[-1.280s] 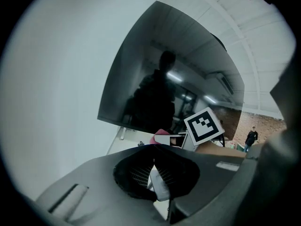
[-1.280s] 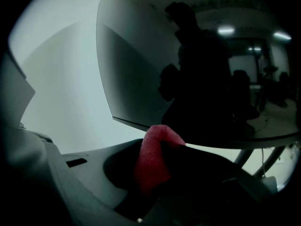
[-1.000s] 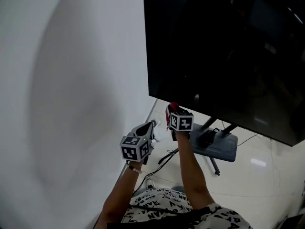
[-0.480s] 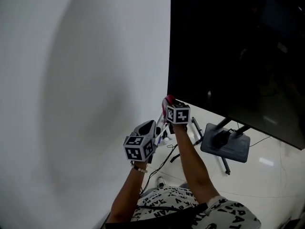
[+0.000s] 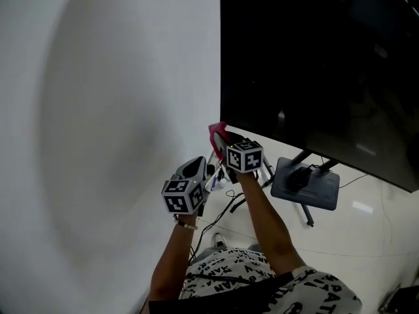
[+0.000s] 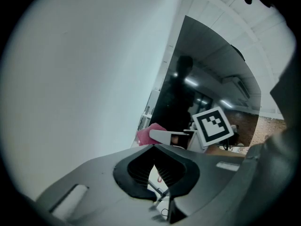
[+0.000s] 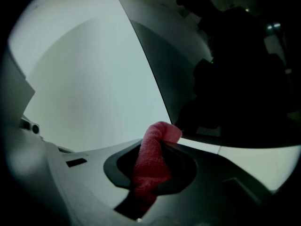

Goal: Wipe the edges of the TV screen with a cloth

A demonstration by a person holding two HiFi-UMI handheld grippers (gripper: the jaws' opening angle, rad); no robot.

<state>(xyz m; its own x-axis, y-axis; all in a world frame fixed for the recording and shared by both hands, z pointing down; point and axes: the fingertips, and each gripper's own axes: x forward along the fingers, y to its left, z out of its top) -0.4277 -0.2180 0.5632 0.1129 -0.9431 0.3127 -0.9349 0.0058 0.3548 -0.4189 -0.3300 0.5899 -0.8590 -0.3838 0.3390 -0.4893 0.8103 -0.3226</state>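
Wiping step: we judge the wipe to be at the lower left corner of the TV screen [image 5: 314,64], where its bottom edge meets its left edge.
Cloth: the red cloth [image 7: 157,147] sits at that corner; we cannot tell whether it presses on the frame or lies just beside it.
Right gripper: the right gripper [image 5: 224,142] has its jaws closed on the cloth, with a folded end sticking out past the tips.
Left gripper: the left gripper [image 5: 196,170] hangs lower, near the wall [image 5: 98,110], jaws together at the tips with nothing between them.
Cloth axis: it is rolled long and narrow; its length runs along the jaws and its free end points up towards the corner.
Next move: we think it calls for sliding up the left edge, or along the bottom edge, with the cloth pressed flat on the frame.
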